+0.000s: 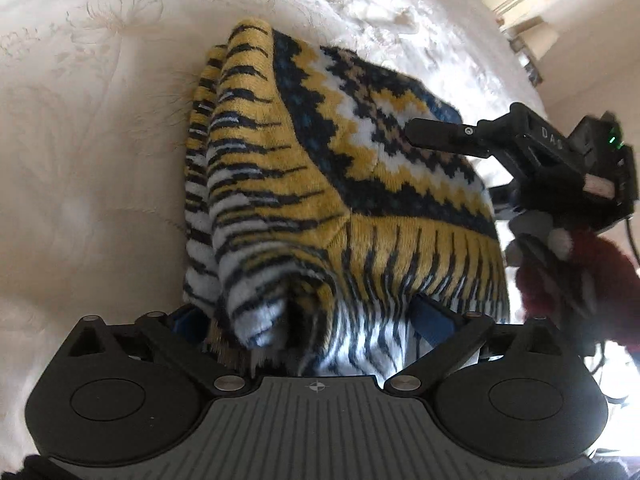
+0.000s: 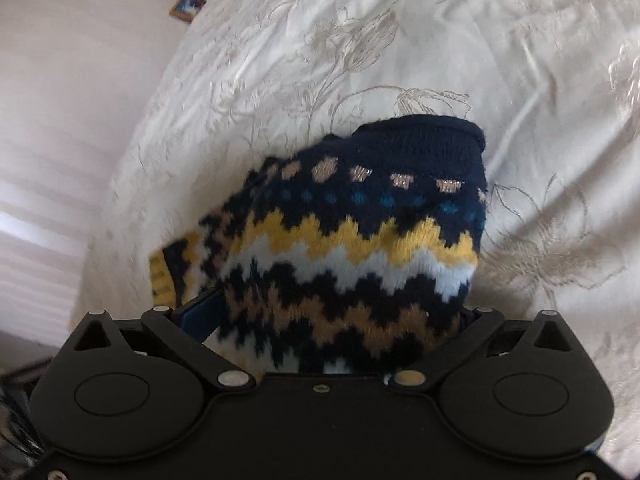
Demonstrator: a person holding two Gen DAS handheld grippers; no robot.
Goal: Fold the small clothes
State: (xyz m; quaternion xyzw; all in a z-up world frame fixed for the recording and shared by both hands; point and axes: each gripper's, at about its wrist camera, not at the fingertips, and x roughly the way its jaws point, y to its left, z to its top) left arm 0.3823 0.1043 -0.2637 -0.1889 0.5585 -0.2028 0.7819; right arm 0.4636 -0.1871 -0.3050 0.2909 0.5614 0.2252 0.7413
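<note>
Both grippers wide open over the folded sweater on the bedspread.

The knitted sweater (image 1: 320,184) lies bunched on the cream embroidered bedspread (image 1: 80,160), its yellow, white and navy zigzag bands up and its striped inside turned out along the near edge. The left gripper (image 1: 312,320) has its jaws spread wide, with the sweater's near edge lying between its blue pads, not pinched. In the left view the right gripper (image 1: 452,136) reaches in from the right, one black finger (image 1: 436,134) over the zigzag panel. In its own view its jaws also stand wide, knit between them, the navy collar (image 2: 424,140) at the far end.
</note>
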